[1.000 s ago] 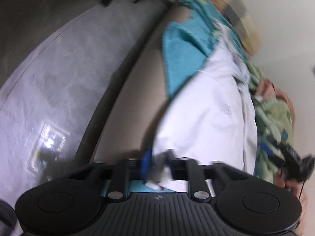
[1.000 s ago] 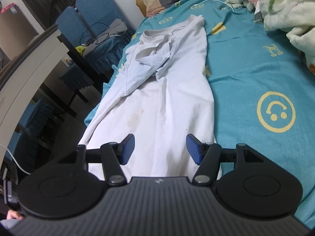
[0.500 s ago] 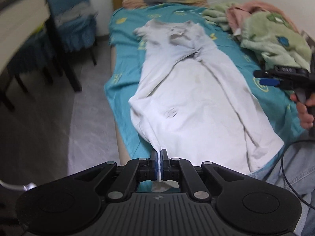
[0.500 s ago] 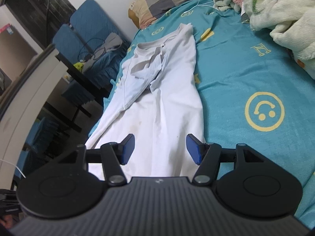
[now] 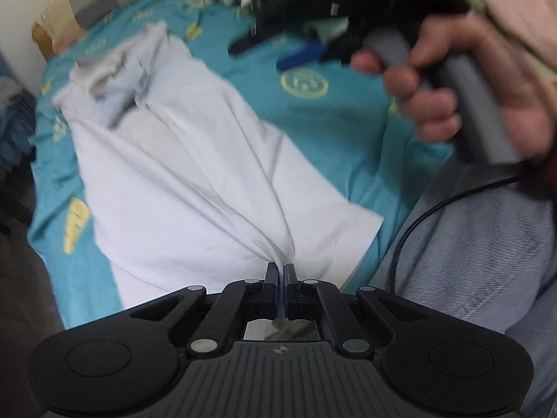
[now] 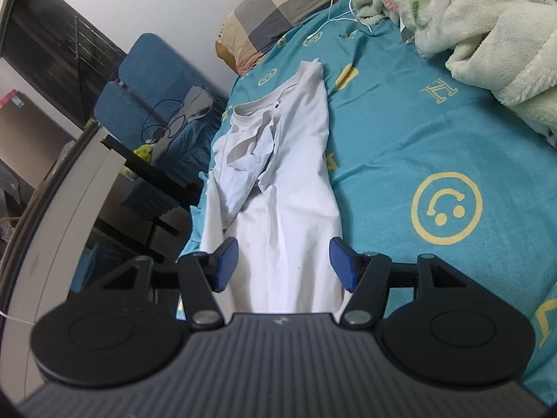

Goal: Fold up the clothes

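Note:
A white T-shirt [image 5: 195, 181] lies lengthwise on the teal bedsheet [image 5: 348, 132], collar toward the pillow. My left gripper [image 5: 281, 271] is shut on the shirt's near hem, and creases fan out from the pinch. The right wrist view has the same shirt [image 6: 296, 216] stretching away, one sleeve folded over its chest. My right gripper [image 6: 283, 261] hovers open over the shirt's lower part, nothing between its blue pads [image 6: 343, 264]. A hand [image 5: 470, 83] holds that gripper at the upper right of the left wrist view.
A checked pillow [image 6: 278, 10] lies at the head of the bed. A heap of fleece blankets [image 6: 487, 28] fills the far right side, with a white cable [image 6: 341, 14] beside it. Blue chairs [image 6: 149, 80] and a dark desk stand left of the bed. A jeans-clad leg [image 5: 480, 261] is near right.
My left gripper swung across with the hem pinched, from beside the bed to its foot, so the shirt's lower part is drawn onto the sheet. The right gripper drifted slightly, still open.

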A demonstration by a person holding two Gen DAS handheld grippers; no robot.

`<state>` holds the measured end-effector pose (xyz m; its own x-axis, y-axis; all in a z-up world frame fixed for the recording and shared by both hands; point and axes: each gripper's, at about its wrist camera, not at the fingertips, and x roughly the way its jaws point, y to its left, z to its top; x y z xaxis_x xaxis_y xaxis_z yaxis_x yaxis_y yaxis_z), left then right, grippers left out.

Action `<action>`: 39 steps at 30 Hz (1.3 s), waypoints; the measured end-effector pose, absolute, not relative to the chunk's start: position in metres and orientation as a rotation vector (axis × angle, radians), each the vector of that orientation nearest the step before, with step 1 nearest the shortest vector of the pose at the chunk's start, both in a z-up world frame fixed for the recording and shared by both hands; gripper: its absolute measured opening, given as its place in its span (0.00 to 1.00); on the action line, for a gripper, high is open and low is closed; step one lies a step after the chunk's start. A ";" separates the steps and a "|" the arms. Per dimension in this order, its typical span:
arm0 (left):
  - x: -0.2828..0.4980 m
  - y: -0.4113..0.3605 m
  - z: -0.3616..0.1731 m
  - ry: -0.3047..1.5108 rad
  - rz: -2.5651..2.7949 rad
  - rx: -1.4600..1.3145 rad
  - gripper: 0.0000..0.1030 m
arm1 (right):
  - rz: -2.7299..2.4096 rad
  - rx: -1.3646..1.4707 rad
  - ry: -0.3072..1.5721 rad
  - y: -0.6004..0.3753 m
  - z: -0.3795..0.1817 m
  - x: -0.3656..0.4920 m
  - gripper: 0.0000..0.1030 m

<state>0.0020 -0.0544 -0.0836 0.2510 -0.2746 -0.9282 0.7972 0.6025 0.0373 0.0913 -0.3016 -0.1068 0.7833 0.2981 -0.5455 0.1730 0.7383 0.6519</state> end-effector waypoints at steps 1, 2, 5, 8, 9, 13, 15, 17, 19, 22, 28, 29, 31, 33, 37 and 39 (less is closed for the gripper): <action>0.005 -0.053 -0.093 1.110 -0.779 0.578 0.03 | 0.082 0.754 0.683 -0.302 -0.107 0.092 0.60; 0.008 -0.050 -0.100 1.135 -0.770 0.578 0.03 | 0.090 0.758 0.682 -0.302 -0.107 0.091 0.60; 0.017 -0.042 -0.111 1.186 -0.744 0.560 0.04 | 0.116 0.763 0.681 -0.301 -0.107 0.091 0.60; 0.020 -0.038 -0.104 1.185 -0.736 0.514 0.16 | 0.148 0.764 0.678 -0.296 -0.105 0.093 0.60; 0.021 -0.037 -0.099 1.174 -0.730 0.496 0.20 | 0.160 0.764 0.677 -0.295 -0.105 0.094 0.60; 0.017 -0.029 -0.071 1.104 -0.702 0.427 0.47 | 0.183 0.752 0.671 -0.291 -0.102 0.094 0.60; 0.019 -0.028 -0.055 1.047 -0.674 0.380 0.58 | 0.184 0.750 0.666 -0.291 -0.101 0.093 0.60; 0.024 -0.024 -0.034 0.971 -0.623 0.320 0.69 | 0.184 0.755 0.659 -0.292 -0.100 0.091 0.60; 0.030 -0.021 -0.015 0.895 -0.559 0.251 0.77 | 0.186 0.770 0.649 -0.293 -0.100 0.088 0.59; 0.039 -0.011 0.011 0.787 -0.474 0.124 0.81 | 0.208 0.813 0.634 -0.296 -0.100 0.084 0.59; 0.050 0.009 -0.002 0.741 -0.445 -0.016 0.81 | 0.264 0.909 0.663 -0.291 -0.102 0.111 0.48; 0.052 0.011 -0.009 0.748 -0.427 0.001 0.81 | 0.271 0.923 0.677 -0.288 -0.105 0.120 0.48; 0.056 0.015 -0.021 0.761 -0.393 0.031 0.81 | 0.285 0.936 0.702 -0.279 -0.111 0.143 0.47; 0.059 0.018 -0.032 0.776 -0.376 0.050 0.80 | 0.297 0.952 0.728 -0.268 -0.122 0.170 0.46; 0.063 0.025 -0.043 0.777 -0.359 0.042 0.80 | 0.298 0.955 0.789 -0.245 -0.151 0.226 0.46; 0.066 0.028 -0.048 0.777 -0.345 0.033 0.80 | 0.275 0.928 0.814 -0.234 -0.165 0.251 0.41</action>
<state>0.0659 0.0278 -0.0476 0.6599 -0.2928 -0.6919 0.3166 0.9435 -0.0973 0.2512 -0.2342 -0.1651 0.6776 0.5375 -0.5019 0.1223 0.5906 0.7977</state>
